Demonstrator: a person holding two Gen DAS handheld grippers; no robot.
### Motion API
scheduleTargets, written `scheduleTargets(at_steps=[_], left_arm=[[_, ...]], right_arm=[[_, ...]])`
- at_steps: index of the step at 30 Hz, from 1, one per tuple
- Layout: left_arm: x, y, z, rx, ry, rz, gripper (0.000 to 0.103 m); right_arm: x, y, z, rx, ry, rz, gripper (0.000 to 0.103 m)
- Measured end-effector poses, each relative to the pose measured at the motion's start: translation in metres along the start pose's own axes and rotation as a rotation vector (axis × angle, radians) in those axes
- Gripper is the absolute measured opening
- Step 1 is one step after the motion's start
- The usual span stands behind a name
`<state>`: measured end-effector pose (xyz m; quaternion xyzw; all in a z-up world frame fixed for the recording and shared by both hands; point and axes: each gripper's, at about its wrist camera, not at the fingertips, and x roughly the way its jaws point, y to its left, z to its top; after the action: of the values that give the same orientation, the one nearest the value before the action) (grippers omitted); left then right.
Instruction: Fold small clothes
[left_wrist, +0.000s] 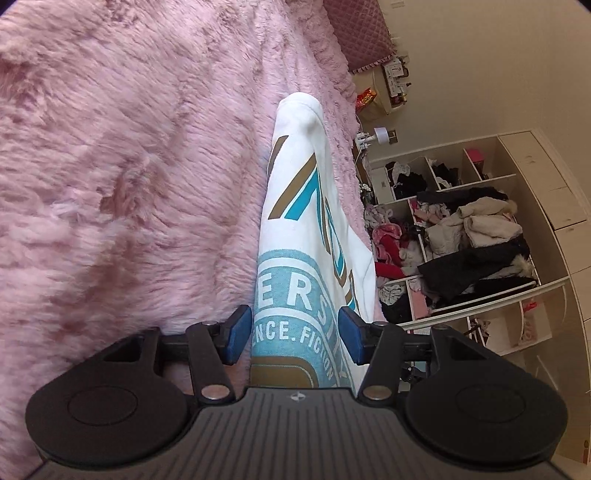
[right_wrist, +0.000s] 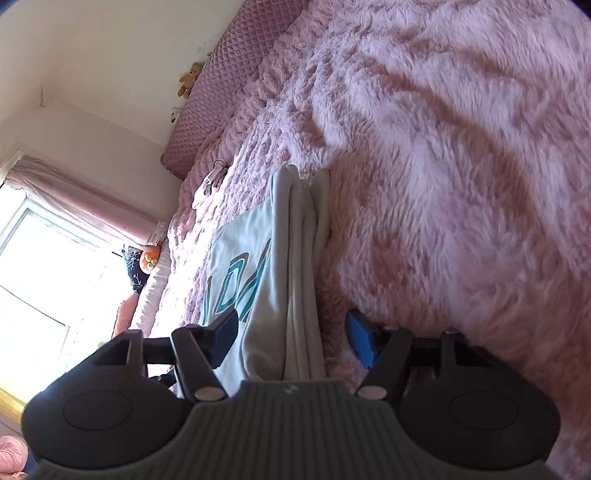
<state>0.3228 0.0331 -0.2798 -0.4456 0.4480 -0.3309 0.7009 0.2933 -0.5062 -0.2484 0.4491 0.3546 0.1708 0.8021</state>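
Reading "ENCE. FICTION", white shirt (left_wrist: 306, 236) between parted jaws.

White printed cloth garment (left_wrist: 306, 206) smooth, matt; pink blanket (left_wrist: 129, 166) shaggy plush; gripper fingers (left_wrist: 236, 334) matt plastic

Both wrist cameras sit low and close over the pink blanket (left_wrist: 110, 184), rolled sideways. The left faces along the white shirt (left_wrist: 303, 206) toward shelves (left_wrist: 480, 229) at 3 o'clock; the right shares the shirt (right_wrist: 258, 258), window (right_wrist: 44, 280) at 9 o'clock.
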Motion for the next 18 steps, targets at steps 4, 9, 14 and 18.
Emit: scheduleTargets(at_steps=[4,9,14,18], left_arm=[[0.021,0.000,0.014,-0.001,0.032,-0.010,0.059],[0.043,0.006,0.027,-0.034,0.041,-0.040,0.061],[0.058,0.014,0.031,-0.093,0.021,-0.088,0.060],[0.061,0.008,0.030,-0.058,0.034,-0.070,0.058]], right_arm=[[0.023,-0.008,0.014,0.044,0.008,0.067,0.069],[0.056,-0.007,0.028,0.085,0.066,0.163,0.077],[0.085,0.011,0.027,-0.005,0.119,0.118,0.082],[0.090,0.019,0.024,-0.034,0.123,0.082,0.074]])
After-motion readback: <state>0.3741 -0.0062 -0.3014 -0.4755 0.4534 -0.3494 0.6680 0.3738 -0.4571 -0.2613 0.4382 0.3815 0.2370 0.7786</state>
